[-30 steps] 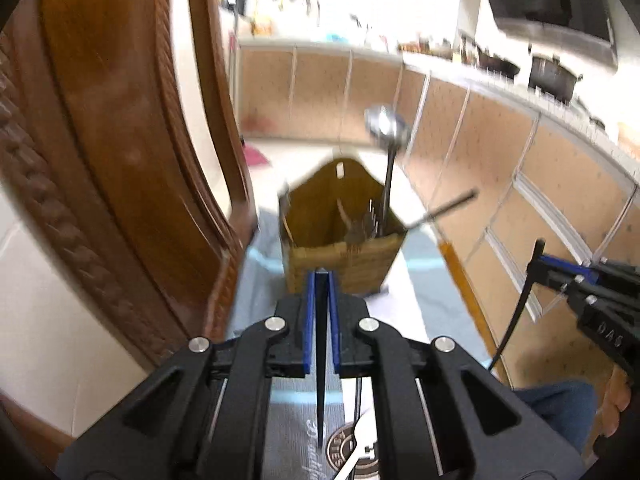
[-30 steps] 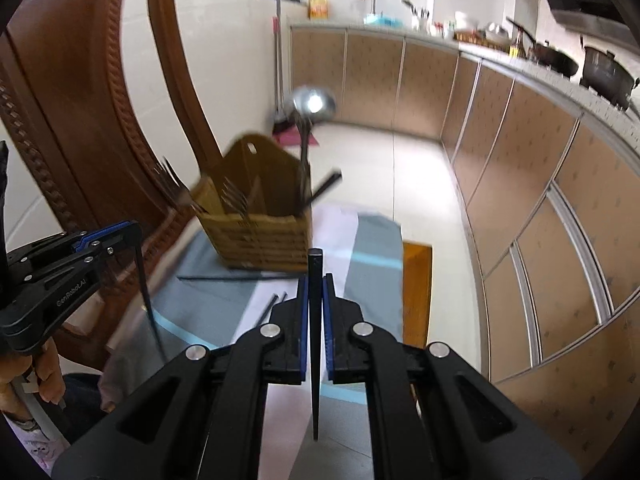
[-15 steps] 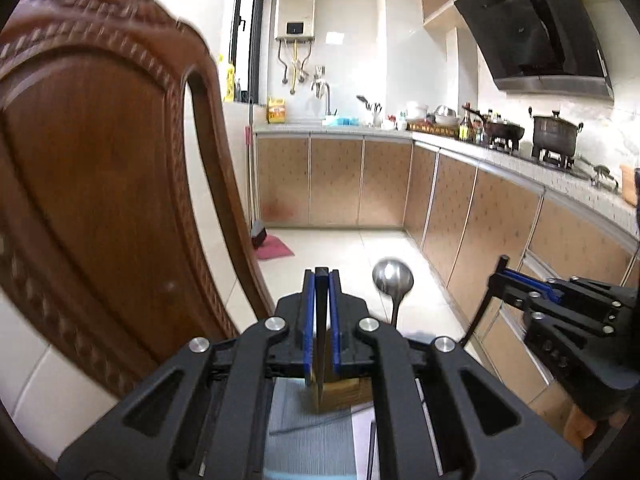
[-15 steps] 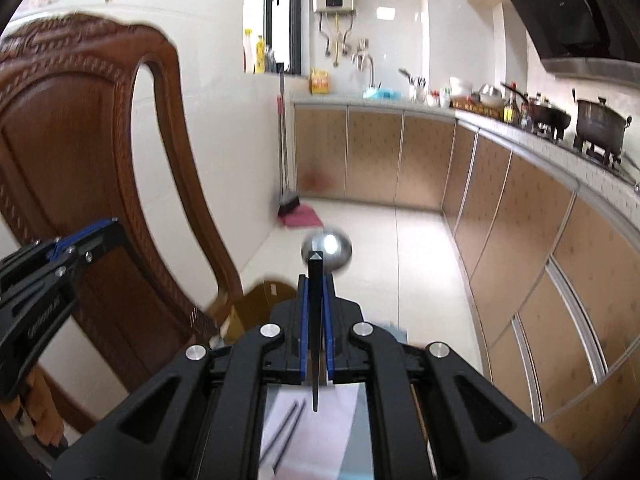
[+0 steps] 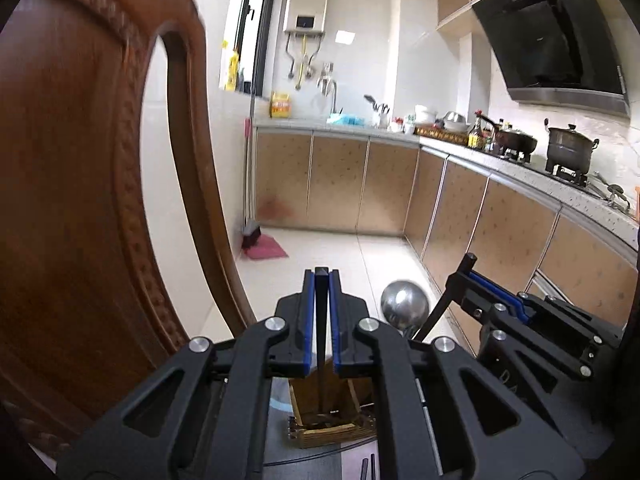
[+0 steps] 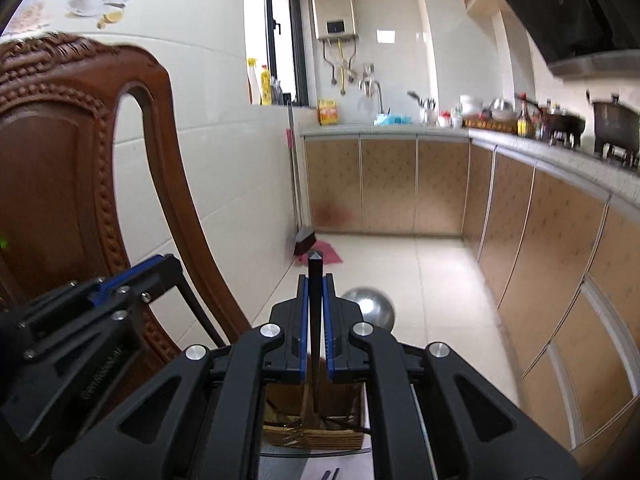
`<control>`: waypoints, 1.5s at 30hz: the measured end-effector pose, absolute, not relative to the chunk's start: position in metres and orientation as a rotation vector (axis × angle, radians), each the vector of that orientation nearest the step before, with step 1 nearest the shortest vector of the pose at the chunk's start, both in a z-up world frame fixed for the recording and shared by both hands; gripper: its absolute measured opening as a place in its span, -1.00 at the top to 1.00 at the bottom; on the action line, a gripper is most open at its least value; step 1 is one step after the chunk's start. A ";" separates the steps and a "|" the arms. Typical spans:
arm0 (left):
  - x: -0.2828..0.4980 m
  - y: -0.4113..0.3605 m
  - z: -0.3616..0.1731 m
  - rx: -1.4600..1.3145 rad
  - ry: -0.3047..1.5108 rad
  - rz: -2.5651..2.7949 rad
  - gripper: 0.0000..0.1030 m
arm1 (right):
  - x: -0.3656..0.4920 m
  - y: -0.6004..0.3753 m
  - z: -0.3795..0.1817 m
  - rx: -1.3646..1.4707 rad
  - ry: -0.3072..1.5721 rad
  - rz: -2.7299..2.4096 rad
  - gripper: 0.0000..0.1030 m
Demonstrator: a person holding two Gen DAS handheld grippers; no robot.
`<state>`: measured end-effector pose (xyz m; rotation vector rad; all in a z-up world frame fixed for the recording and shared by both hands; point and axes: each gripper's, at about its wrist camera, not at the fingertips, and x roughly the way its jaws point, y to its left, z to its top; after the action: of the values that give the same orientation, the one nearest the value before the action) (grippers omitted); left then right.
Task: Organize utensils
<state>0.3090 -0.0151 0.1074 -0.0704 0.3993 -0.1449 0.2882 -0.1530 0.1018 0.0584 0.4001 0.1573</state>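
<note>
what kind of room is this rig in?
A home kitchen, most likely: range hood over a pot on the stove, a faucet at the counter, and a wall-mounted water heater.

Glossy metal ladle (image 5: 404,305), woven wooden holder (image 6: 316,432)

1. Both cameras have tilted up over the last second. The wooden holder (image 5: 328,420), which was in the middle of each view before, now sits at the bottom edge, partly hidden behind the fingers.
2. The ladle (image 5: 404,306) has dropped lower in both views, and only its bowl shows above the fingers now.
3. The table cloth has almost gone from view; the kitchen wall and the water heater (image 5: 306,6) have appeared.
4. The right gripper (image 5: 464,268) now shows lower and closer in the left view than half a second ago.
</note>
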 end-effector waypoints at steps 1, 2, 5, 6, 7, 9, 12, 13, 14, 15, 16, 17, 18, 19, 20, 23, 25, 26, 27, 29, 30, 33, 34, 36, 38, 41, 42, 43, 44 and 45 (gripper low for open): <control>0.315 -0.015 0.098 -0.069 0.414 -0.139 0.87 | 0.292 -0.153 0.096 0.062 0.410 0.156 0.86; 0.319 -0.015 0.091 -0.070 0.425 -0.138 0.87 | 0.297 -0.152 0.090 0.062 0.420 0.154 0.86; 0.328 -0.013 0.076 -0.080 0.454 -0.137 0.87 | 0.307 -0.150 0.075 0.052 0.450 0.148 0.86; 0.331 -0.013 0.072 -0.084 0.464 -0.138 0.87 | 0.309 -0.149 0.070 0.048 0.458 0.147 0.86; 0.332 -0.013 0.069 -0.085 0.468 -0.137 0.87 | 0.311 -0.148 0.065 0.042 0.468 0.145 0.86; 0.335 -0.012 0.063 -0.088 0.479 -0.137 0.86 | 0.313 -0.147 0.057 0.036 0.483 0.143 0.86; 0.337 -0.011 0.058 -0.090 0.493 -0.132 0.86 | 0.316 -0.146 0.048 0.034 0.513 0.140 0.86; 0.337 -0.010 0.057 -0.090 0.497 -0.129 0.86 | 0.317 -0.146 0.046 0.033 0.529 0.140 0.85; 0.335 -0.009 0.057 -0.090 0.499 -0.127 0.86 | 0.317 -0.147 0.044 0.032 0.545 0.140 0.85; 0.333 -0.009 0.057 -0.090 0.496 -0.126 0.86 | 0.318 -0.148 0.043 0.032 0.556 0.143 0.85; 0.330 -0.010 0.058 -0.088 0.495 -0.122 0.84 | 0.316 -0.149 0.042 0.029 0.559 0.143 0.82; 0.327 -0.010 0.059 -0.086 0.493 -0.122 0.71 | 0.313 -0.149 0.043 0.019 0.557 0.135 0.70; 0.323 -0.010 0.061 -0.086 0.490 -0.125 0.53 | 0.311 -0.150 0.045 0.012 0.550 0.128 0.64; 0.319 -0.010 0.062 -0.087 0.486 -0.127 0.45 | 0.305 -0.150 0.047 0.003 0.540 0.125 0.52; 0.313 -0.010 0.065 -0.085 0.479 -0.130 0.39 | 0.300 -0.151 0.050 -0.008 0.529 0.126 0.45; 0.294 -0.008 0.067 -0.059 0.471 -0.138 0.30 | 0.278 -0.155 0.060 -0.033 0.497 0.114 0.40; 0.275 -0.008 0.066 -0.030 0.469 -0.148 0.17 | 0.255 -0.160 0.069 -0.042 0.469 0.112 0.28; 0.267 -0.008 0.064 -0.009 0.471 -0.149 0.11 | 0.245 -0.163 0.072 -0.046 0.458 0.113 0.21; 0.257 -0.008 0.061 0.025 0.473 -0.139 0.08 | 0.231 -0.167 0.075 -0.055 0.447 0.115 0.19; 0.241 -0.007 0.050 0.065 0.497 -0.121 0.03 | 0.210 -0.174 0.074 -0.085 0.449 0.110 0.18; 0.234 -0.006 0.040 0.074 0.529 -0.127 0.01 | 0.201 -0.177 0.070 -0.100 0.463 0.098 0.18; 0.219 -0.008 0.003 0.076 0.646 -0.173 -0.02 | 0.184 -0.186 0.052 -0.116 0.542 0.082 0.18; 0.215 -0.011 -0.012 0.088 0.689 -0.192 -0.03 | 0.180 -0.189 0.042 -0.123 0.583 0.077 0.18; 0.207 -0.026 -0.047 0.152 0.777 -0.235 -0.11 | 0.177 -0.193 0.012 -0.150 0.680 0.063 0.18; 0.203 -0.040 -0.077 0.217 0.850 -0.257 -0.18 | 0.178 -0.194 -0.026 -0.185 0.783 0.045 0.18; 0.193 -0.056 -0.107 0.286 0.926 -0.290 -0.20 | 0.187 -0.200 -0.088 -0.151 0.981 0.013 0.18; 0.188 -0.062 -0.115 0.306 0.943 -0.311 -0.24 | 0.188 -0.203 -0.107 -0.116 1.042 0.007 0.18; 0.185 -0.064 -0.118 0.310 0.950 -0.322 -0.27 | 0.188 -0.206 -0.121 -0.088 1.079 0.000 0.18; 0.183 -0.067 -0.121 0.310 0.959 -0.336 -0.30 | 0.187 -0.207 -0.126 -0.078 1.089 -0.003 0.18; 0.182 -0.070 -0.123 0.305 0.970 -0.354 -0.30 | 0.186 -0.208 -0.132 -0.059 1.098 -0.004 0.18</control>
<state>0.1815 -0.0703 -0.1233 0.3047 0.9702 -0.3537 0.1856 -0.2083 -0.1322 -0.0592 1.0978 -0.0041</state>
